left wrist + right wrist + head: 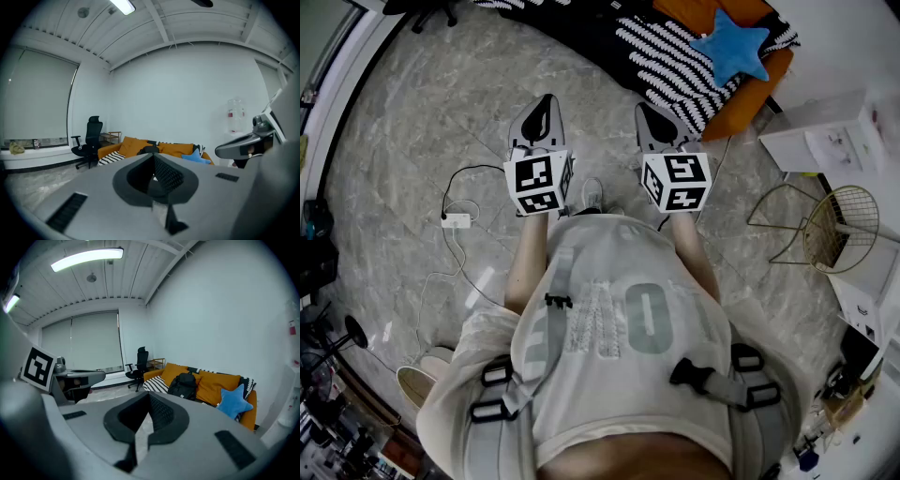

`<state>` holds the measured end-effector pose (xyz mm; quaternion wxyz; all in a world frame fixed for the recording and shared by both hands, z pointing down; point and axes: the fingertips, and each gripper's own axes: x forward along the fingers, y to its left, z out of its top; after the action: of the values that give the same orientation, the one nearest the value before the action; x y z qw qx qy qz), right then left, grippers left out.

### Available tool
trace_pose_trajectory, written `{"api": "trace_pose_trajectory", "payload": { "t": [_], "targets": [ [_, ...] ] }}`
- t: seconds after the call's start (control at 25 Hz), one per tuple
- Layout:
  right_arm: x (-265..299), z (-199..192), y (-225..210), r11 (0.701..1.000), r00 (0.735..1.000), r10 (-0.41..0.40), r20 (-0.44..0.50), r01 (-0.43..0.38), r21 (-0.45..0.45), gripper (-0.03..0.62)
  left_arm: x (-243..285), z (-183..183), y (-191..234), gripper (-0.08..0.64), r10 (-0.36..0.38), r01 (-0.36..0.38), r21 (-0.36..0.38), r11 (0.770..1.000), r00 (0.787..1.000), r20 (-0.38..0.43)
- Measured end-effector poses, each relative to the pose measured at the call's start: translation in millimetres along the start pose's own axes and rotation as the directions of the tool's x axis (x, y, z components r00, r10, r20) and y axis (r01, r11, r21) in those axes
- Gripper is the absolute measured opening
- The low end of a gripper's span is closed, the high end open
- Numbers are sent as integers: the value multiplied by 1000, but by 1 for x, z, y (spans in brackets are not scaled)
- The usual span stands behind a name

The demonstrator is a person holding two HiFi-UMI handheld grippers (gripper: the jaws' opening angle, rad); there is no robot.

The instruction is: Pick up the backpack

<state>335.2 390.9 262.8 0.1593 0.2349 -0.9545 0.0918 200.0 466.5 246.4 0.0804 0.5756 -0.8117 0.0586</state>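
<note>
The black backpack (183,385) stands upright on the orange sofa (220,383), leaning on its back cushions, across the room from me. In the left gripper view only the backpack's top (149,150) shows above the jaws. My left gripper (546,101) and right gripper (649,111) are held side by side in front of the person's chest, above the marble floor and short of the sofa. Both are shut with nothing between the jaws, as the left gripper (154,178) and the right gripper (145,420) show in their own views.
A blue star cushion (733,47) and a black-and-white striped blanket (675,47) lie on the sofa. A black office chair (139,364) stands to its left. A white cable with an adapter (457,220) runs over the floor. A wire-frame chair (825,225) and white box (825,136) stand at the right.
</note>
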Motion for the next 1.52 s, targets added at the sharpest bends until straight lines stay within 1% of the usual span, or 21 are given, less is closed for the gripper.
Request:
{"api": "trace_pose_trajectory", "payload": {
  "t": [0.16,0.32,0.52,0.6,0.84,1.0,1.16,1.28,1.44,1.52],
  "targets": [
    [10,0,1,1000,1000,9,-6,-9,-8,8,7,0,6,20,1,-1,3,1000,1000,3],
    [19,-2,9,999,999,37,-15,-38,-8,8,10,-3,13,20,3,-3,-5,1000,1000,1],
    [38,0,16,996,997,75,-12,-74,48,8,13,-5,29,20,16,-16,-21,1000,1000,7],
    [47,4,18,996,997,78,-8,-77,53,8,16,-4,41,20,24,-24,-28,999,1000,16],
    [74,6,22,999,998,49,-33,-48,23,8,30,0,88,20,45,-42,-57,997,998,53],
    [87,8,20,1000,999,18,-38,-17,20,8,36,14,115,20,55,-48,-73,996,993,105],
    [95,8,16,999,999,2,-44,0,46,9,42,25,132,20,71,-60,-83,995,988,136],
    [109,13,15,999,999,6,-42,-4,36,8,50,29,141,20,78,-67,-80,995,986,149],
    [130,10,16,999,997,41,-62,-39,23,8,58,19,142,20,95,-91,-40,995,989,117],
    [147,11,13,998,995,64,-71,-63,19,8,67,15,145,20,103,-99,-46,994,989,109]
  ]
}}
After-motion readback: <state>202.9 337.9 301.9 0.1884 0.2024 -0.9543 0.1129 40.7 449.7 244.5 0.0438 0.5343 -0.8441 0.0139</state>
